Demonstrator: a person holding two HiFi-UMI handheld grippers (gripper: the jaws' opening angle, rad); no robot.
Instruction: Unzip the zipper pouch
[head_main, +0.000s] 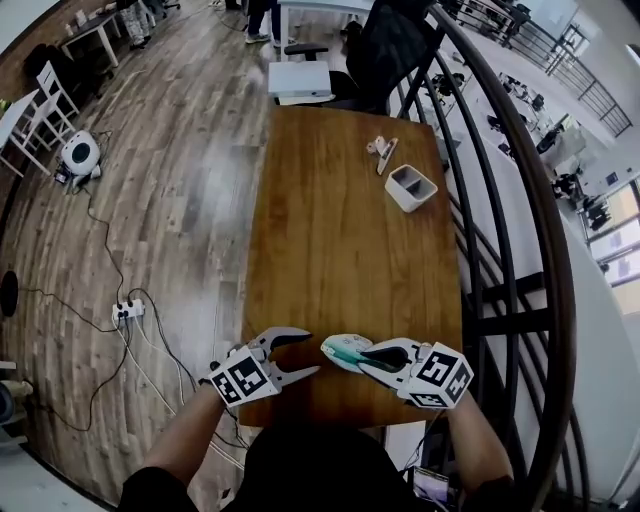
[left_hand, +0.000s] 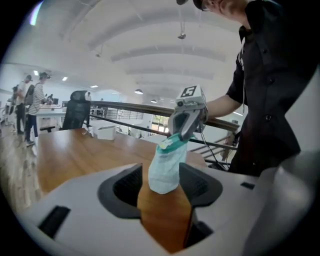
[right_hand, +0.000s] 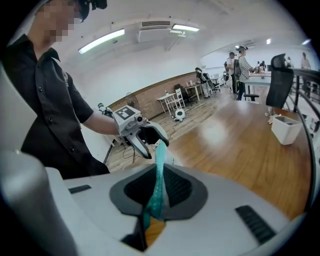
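I lose one end of the pouch (head_main: 343, 349) inside my right tongs (head_main: 366, 356). The pinkish thing (head_main: 381, 151) near the table's (head_main: 330, 240) far edge is too small for me to name.

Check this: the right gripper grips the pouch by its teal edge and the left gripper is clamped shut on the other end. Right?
Not quite. The right gripper does grip the pouch by its teal edge, but the left gripper is not clamped: the left gripper view shows its jaws apart, with the pouch's other end between them.
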